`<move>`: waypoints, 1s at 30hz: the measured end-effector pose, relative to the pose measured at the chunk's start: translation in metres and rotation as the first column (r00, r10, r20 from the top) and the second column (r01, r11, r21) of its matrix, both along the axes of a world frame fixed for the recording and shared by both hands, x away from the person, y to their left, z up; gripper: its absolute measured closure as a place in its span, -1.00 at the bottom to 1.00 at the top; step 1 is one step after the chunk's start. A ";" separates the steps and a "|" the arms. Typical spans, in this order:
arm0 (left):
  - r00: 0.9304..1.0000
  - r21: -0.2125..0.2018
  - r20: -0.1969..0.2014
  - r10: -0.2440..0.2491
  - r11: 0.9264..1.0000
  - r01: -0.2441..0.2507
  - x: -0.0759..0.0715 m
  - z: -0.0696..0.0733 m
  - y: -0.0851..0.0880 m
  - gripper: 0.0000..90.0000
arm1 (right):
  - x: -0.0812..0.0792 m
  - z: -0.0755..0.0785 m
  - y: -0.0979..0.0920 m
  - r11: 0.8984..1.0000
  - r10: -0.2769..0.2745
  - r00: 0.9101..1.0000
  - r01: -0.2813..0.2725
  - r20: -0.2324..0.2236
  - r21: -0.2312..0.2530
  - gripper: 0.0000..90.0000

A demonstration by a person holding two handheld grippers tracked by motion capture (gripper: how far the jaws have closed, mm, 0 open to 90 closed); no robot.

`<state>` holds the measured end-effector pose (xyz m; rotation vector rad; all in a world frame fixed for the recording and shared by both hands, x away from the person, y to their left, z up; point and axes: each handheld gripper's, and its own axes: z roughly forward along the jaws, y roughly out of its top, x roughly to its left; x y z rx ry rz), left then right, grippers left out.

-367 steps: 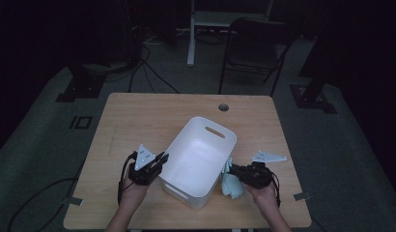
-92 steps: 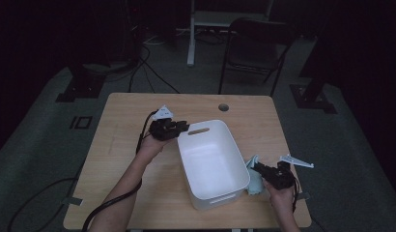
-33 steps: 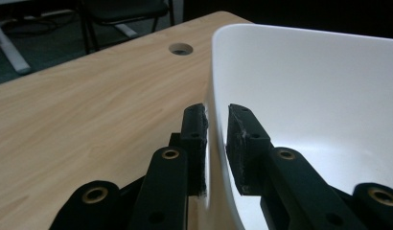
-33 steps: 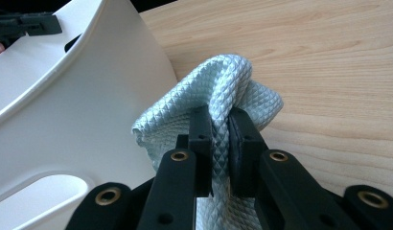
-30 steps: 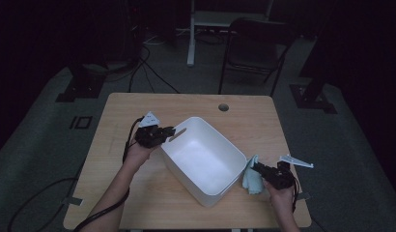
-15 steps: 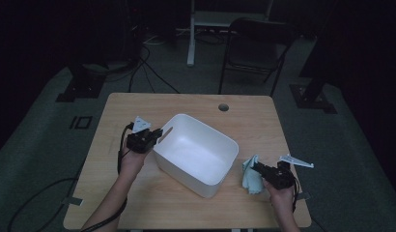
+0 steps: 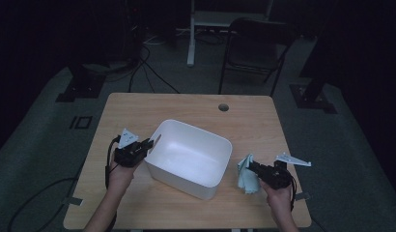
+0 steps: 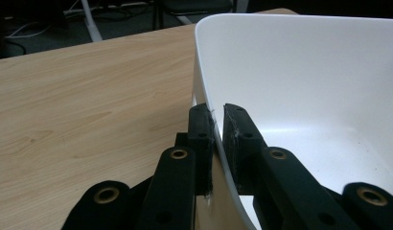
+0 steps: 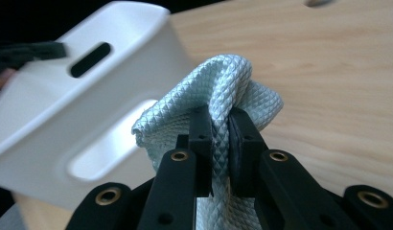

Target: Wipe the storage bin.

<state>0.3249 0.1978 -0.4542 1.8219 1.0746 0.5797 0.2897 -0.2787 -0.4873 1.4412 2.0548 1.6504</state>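
A white plastic bin [image 7: 191, 154] stands in the middle of the wooden table [image 7: 138, 111], turned at an angle. My left gripper [image 7: 148, 144] holds its left rim: in the left gripper view the thin white wall [image 8: 305, 72] runs between the black jaws of the left gripper [image 8: 217, 115]. Those jaws have just been opening slightly, with the wall still between them. My right gripper [image 7: 250, 166] is shut on a light blue textured cloth [image 7: 245, 176] beside the bin's right end. In the right gripper view the cloth [image 9: 223, 81] bunches above the right gripper [image 9: 221, 117], with the bin [image 9: 79, 96] just behind.
A round cable hole [image 7: 223, 107] lies near the table's far edge. A dark chair [image 7: 256, 43] and a white stand leg [image 7: 191, 38] sit beyond the table. Bare wood lies along the far side and the near left.
My left gripper has pulled the bin's end toward the near left, so the bin has swung round and shifted left. The right gripper and cloth have stayed put.
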 end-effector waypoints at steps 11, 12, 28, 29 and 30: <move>1.000 -0.006 -0.004 0.013 1.000 -0.013 0.000 -0.001 -0.002 0.84 | 0.011 0.025 0.031 0.995 0.101 0.991 -0.099 0.089 -0.016 0.82; 1.000 0.004 -0.001 0.011 1.000 -0.011 -0.001 -0.001 -0.003 0.84 | 0.012 0.024 0.034 0.994 0.104 0.990 -0.102 0.090 -0.028 0.82; 1.000 0.028 -0.004 -0.013 1.000 0.014 0.000 -0.003 -0.005 0.84 | 0.031 -0.010 0.047 0.991 0.095 0.995 -0.094 0.008 -0.098 0.83; 1.000 0.023 -0.005 -0.013 1.000 0.013 0.000 -0.003 -0.005 0.84 | 0.033 -0.014 0.047 0.991 0.094 0.996 -0.094 -0.004 -0.096 0.83; 1.000 0.024 -0.004 -0.012 1.000 0.012 0.000 -0.003 -0.005 0.84 | 0.033 -0.016 0.047 0.991 0.092 0.996 -0.093 -0.011 -0.099 0.83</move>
